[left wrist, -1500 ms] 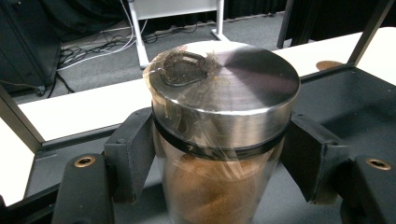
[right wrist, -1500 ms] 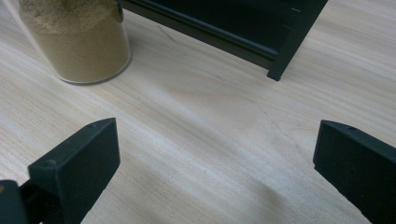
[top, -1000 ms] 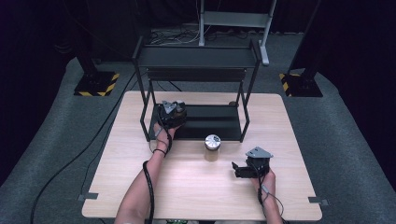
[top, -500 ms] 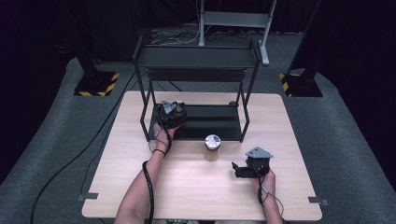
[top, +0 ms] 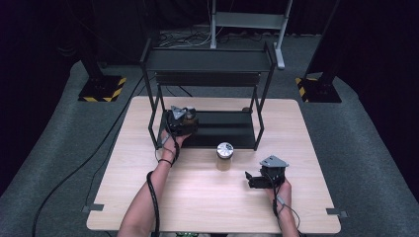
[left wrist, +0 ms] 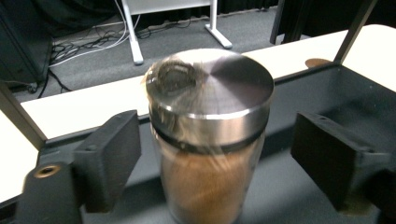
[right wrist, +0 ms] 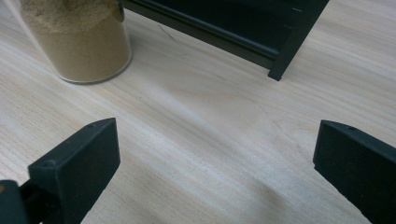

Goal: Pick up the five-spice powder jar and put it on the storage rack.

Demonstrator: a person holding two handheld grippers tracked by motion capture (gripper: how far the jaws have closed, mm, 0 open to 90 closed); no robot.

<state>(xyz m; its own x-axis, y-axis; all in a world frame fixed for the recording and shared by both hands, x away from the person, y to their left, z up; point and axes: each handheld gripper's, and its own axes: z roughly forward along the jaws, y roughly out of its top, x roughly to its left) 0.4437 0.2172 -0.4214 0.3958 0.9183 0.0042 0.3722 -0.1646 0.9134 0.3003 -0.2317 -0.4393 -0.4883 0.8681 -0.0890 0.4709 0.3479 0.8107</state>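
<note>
Jar [left wrist: 210, 135] sitting upright on rack [top: 222, 129] lower shelf, far left, between jaws of left gripper [left wrist: 224, 163]; jaws spread wide, each pad standing clear of glass. Likely rigid, smooth, slippery, breakable; brown powder giving some weight. Best hold: glass body below metal lid [left wrist: 219, 84]. Second jar [top: 225, 156] standing on table [top: 197, 197] just before rack. Right gripper [top: 257, 179] near right, hovering wide open, holding nothing.

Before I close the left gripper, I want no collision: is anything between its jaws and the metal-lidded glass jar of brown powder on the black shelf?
Nothing visible. The left gripper stands open, with the metal-lidded glass jar of brown powder between its pads and a clear gap on each side.
</note>
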